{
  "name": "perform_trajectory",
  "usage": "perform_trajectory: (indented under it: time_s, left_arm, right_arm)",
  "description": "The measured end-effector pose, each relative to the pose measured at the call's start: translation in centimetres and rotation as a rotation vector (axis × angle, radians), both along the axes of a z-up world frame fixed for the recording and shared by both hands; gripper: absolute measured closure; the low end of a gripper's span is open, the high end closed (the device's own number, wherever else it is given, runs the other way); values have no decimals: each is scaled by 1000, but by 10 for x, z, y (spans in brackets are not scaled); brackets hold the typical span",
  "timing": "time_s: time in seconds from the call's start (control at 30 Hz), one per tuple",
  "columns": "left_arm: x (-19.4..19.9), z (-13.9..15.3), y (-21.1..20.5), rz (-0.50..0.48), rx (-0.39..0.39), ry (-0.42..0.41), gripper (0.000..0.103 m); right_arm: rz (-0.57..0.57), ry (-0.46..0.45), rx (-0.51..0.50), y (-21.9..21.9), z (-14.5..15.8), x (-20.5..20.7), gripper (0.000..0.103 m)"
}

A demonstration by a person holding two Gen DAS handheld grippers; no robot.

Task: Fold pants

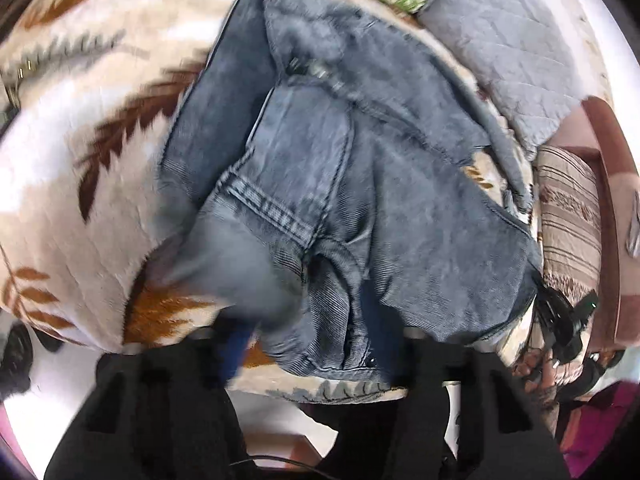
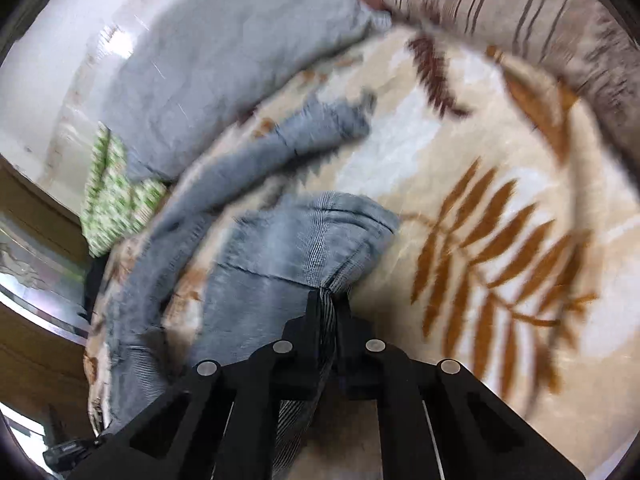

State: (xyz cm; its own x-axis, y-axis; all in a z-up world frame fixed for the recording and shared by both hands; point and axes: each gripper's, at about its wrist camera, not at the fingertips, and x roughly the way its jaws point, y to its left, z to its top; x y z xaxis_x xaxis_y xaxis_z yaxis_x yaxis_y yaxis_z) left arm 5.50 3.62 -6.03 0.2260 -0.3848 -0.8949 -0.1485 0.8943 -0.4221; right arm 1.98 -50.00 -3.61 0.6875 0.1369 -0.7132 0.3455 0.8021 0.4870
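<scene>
The pants (image 1: 320,184) lie crumpled on the blanket (image 1: 80,184) of a bed, grey-blue corduroy, the waist end near the edge and the legs going away toward a grey quilt (image 1: 504,52). The right gripper (image 2: 329,300) is clamped on a bunch of the corduroy, probably to lift that side and spread it. The left gripper (image 1: 316,340) is low over the waist; cloth covers its fingers, so I cannot tell if the pads press it. A striped pillow (image 2: 500,0) lies further away. Folding itself seems not yet started.
</scene>
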Motion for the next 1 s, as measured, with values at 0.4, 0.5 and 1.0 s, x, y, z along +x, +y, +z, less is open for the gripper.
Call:
perform_trajectory:
  time_s: [0.4, 0.5, 1.0]
  left_arm:
    - [-17, -16, 22, -24, 53, 79, 64]
    - [-26, 0, 31, -70, 25, 16, 63]
    - [57, -6, 29, -39, 133, 22, 33]
  right_arm:
    - [-154, 136, 68, -39, -41, -144, 80]
    - [-240, 58, 36, -54, -19, -162, 57]
    - [62, 173, -215, -41, -18, 27, 30]
